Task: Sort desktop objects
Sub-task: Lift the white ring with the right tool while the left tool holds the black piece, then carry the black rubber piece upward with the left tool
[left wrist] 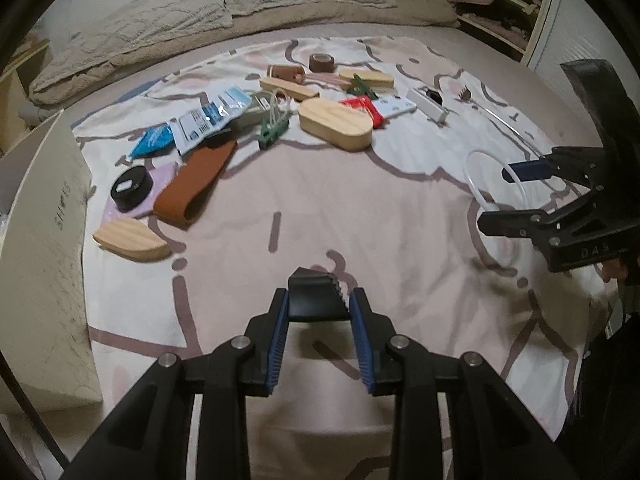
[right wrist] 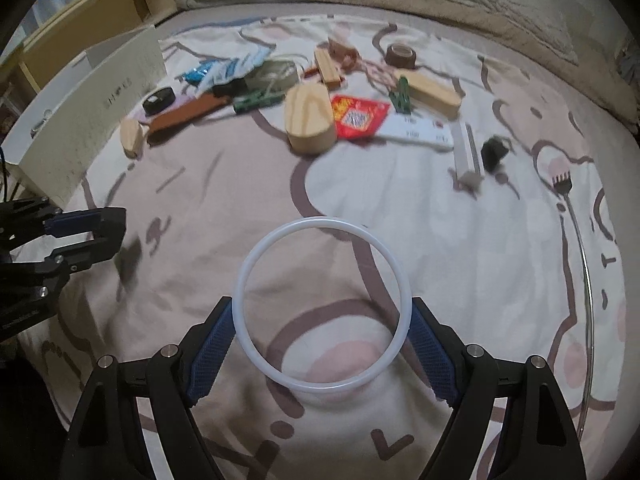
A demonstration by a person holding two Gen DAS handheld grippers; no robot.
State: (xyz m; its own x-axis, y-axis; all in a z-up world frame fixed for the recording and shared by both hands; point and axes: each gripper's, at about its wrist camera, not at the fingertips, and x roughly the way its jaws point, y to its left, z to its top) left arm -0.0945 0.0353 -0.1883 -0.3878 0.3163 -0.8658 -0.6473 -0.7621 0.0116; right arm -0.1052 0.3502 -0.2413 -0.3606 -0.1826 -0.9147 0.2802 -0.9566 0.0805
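Observation:
My left gripper (left wrist: 318, 312) is shut on a small black toothed clip (left wrist: 316, 296), held above the patterned blanket (left wrist: 320, 220). My right gripper (right wrist: 322, 328) holds its jaws wide around a white translucent ring (right wrist: 322, 304); the ring touches both blue pads. The ring also shows in the left wrist view (left wrist: 496, 184), with the right gripper (left wrist: 516, 196) at the right. The left gripper (right wrist: 96, 236) shows at the left of the right wrist view. Desktop objects lie scattered on the far half of the blanket.
A white box (left wrist: 44, 260) stands at the left. Scattered: wooden oval boxes (left wrist: 336, 124), a brown leather pouch (left wrist: 196, 184), a black round tin (left wrist: 132, 188), sachets (left wrist: 208, 118), green clips (left wrist: 272, 130), a red packet (right wrist: 360, 116), tape roll (right wrist: 402, 56), a fork (right wrist: 568, 208). Pillows lie behind.

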